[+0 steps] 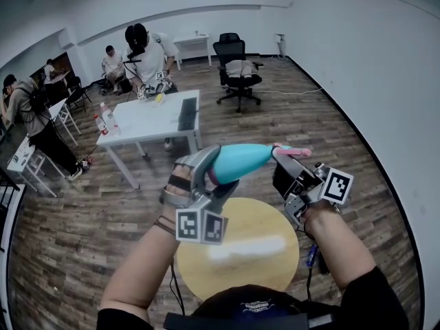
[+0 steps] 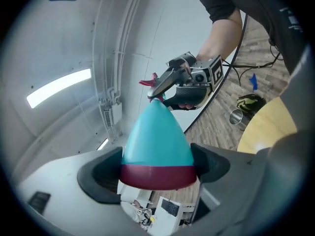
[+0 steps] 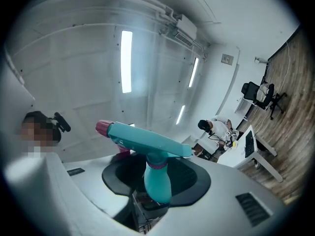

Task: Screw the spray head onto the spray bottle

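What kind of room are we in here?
Probably an office-like workroom or lab: a white rectangular table, a black wheeled office chair, wood-plank floor, and other people working at desks.

Teal spray bottle (image 1: pixel 240 160) (maroon band at its base), teal spray head (image 3: pixel 147 142) tipped pink, yellow table (image 1: pixel 265 220).

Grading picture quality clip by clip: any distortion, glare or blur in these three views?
Head view: heavy fisheye curving the floor, spray bottle sharp. Left gripper view: bottle base fills the foreground, dark vignette at corners. Right gripper view: light strip blown out, spray head crisp.
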A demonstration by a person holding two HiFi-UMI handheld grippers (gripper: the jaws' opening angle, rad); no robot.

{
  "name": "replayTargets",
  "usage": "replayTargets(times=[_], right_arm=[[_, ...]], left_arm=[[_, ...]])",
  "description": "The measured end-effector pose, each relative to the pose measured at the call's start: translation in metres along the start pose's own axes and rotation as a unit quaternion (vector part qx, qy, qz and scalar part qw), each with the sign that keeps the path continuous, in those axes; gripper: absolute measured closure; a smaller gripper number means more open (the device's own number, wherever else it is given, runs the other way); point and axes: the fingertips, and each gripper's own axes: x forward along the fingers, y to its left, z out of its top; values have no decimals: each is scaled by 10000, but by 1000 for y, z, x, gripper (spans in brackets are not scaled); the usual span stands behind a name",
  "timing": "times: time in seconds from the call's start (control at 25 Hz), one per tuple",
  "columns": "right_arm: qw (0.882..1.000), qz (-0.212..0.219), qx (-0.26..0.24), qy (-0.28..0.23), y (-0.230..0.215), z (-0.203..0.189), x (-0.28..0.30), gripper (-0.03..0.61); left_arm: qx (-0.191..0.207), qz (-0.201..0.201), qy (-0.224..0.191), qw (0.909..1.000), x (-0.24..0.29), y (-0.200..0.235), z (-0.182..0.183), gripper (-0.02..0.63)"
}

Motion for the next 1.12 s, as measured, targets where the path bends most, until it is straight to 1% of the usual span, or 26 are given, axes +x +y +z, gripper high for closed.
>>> replayTargets(times=[0.08, 0.12, 0.24, 0.32, 0.4, 0.44, 0.48, 0.52, 0.56, 0.6, 0.64, 0.68, 0.72, 0.76, 0.8, 0.88, 0.92, 1.04, 1.12], right_arm=[[9999, -7, -107, 110, 0, -2, 2, 420], [9997, -29, -164, 186, 0, -4, 3, 420], [9979, -120, -459, 433, 0, -5, 4, 420], [9928, -233, -959, 679, 0, -5, 3, 419], [9836, -323, -1516, 928, 4, -6, 1, 419], [9794, -344, -1703, 1027, 8, -6, 2, 417], [9755, -372, -1858, 1119, 12, -8, 3, 417], [9709, -415, -2021, 1218, 16, -10, 4, 419], [9649, -469, -2211, 1335, 19, -12, 5, 419], [9577, -518, -2416, 1474, 21, -14, 5, 419], [9503, -550, -2603, 1618, 22, -17, 5, 362], [9440, -564, -2747, 1739, 23, -20, 5, 321], [9399, -563, -2837, 1814, 23, -22, 5, 302], [9381, -556, -2879, 1842, 25, -22, 6, 291], [9380, -553, -2890, 1835, 27, -22, 8, 290], [9381, -579, -2904, 1796, 31, -20, 10, 287], [9373, -603, -2929, 1793, 32, -20, 10, 285], [9336, -629, -3006, 1843, 33, -20, 7, 285], [9314, -547, -3094, 1837, 36, -17, 2, 284]], left_arm=[[-203, -130, 26, 9997, 1, -2, -4, 149], [-219, -176, 55, 9996, 1, -2, -5, 149], [-10, -238, 167, 9996, 6, 1, -2, 149], [45, -275, 190, 9994, 9, 2, 3, 155], [29, -304, 115, 9995, 6, 3, 7, 158], [-39, -341, 51, 9994, 3, 4, 8, 158], [-197, -433, -17, 9989, 0, 3, 9, 160], [-475, -597, -89, 9970, -3, 1, 9, 160], [-857, -813, -169, 9929, -4, -2, 10, 160], [-1301, -1038, -261, 9857, -5, -6, 11, 160], [-1757, -1240, -373, 9759, -5, -9, 13, 160], [-2170, -1408, -509, 9646, -4, -11, 15, 160], [-2506, -1550, -669, 9533, -4, -13, 18, 160], [-2752, -1671, -832, 9431, -3, -15, 21, 160], [-2924, -1769, -958, 9349, -2, -16, 23, 160], [-3197, -1894, -1105, 9218, -3, -18, 25, 160], [-3385, -1927, -1184, 9134, -4, -17, 25, 160], [-4022, -1998, -1539, 8801, -8, -12, 27, 160], [-4312, -2117, -1778, 8588, -12, -9, 28, 160]])
